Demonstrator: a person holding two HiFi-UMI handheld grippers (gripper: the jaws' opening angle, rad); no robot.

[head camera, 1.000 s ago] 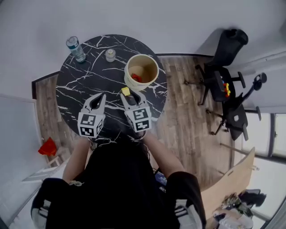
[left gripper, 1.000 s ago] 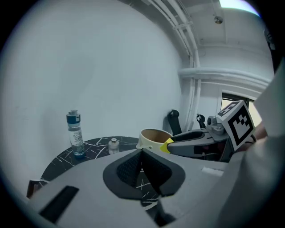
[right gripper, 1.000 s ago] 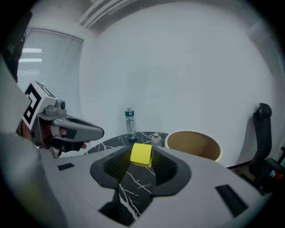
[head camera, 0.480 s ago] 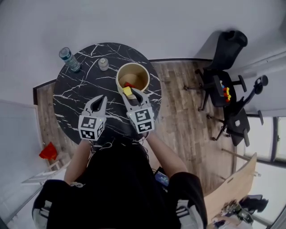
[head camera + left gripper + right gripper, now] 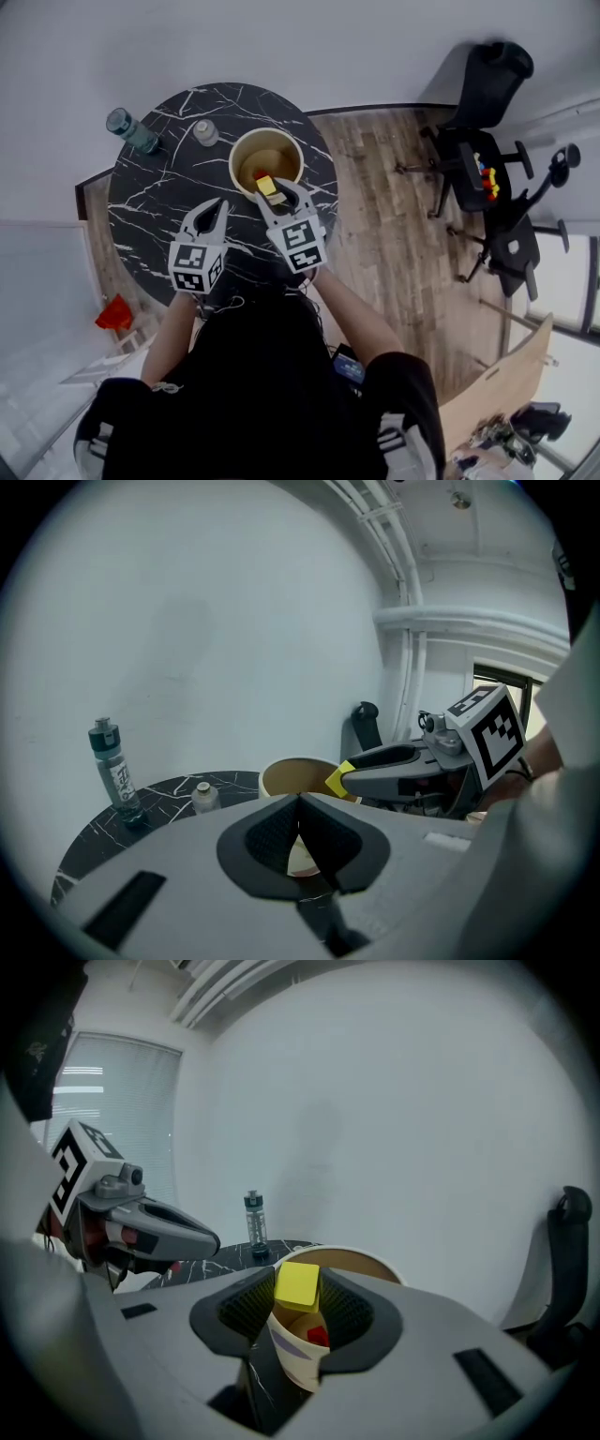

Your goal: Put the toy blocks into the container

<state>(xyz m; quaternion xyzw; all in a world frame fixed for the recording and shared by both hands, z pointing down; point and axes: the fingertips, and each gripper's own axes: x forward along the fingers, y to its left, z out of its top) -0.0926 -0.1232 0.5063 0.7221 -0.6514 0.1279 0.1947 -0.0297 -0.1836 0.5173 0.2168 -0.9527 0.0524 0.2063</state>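
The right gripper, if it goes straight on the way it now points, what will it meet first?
Most likely the container, at its far inner wall. The right gripper, jaws shut on the yellow block, points slightly down across the open mouth. Depth is unclear, so it may pass above the far rim instead.

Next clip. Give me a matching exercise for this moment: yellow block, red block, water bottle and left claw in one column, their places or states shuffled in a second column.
Things
1. yellow block
2. red block
3. water bottle
4. left claw

Places or states
A. shut, nothing in it
B. lying inside the container
C. gripped in the right claw, by the container's near rim
D. standing upright near the table's far edge

Pairs: 1-C, 2-B, 3-D, 4-A
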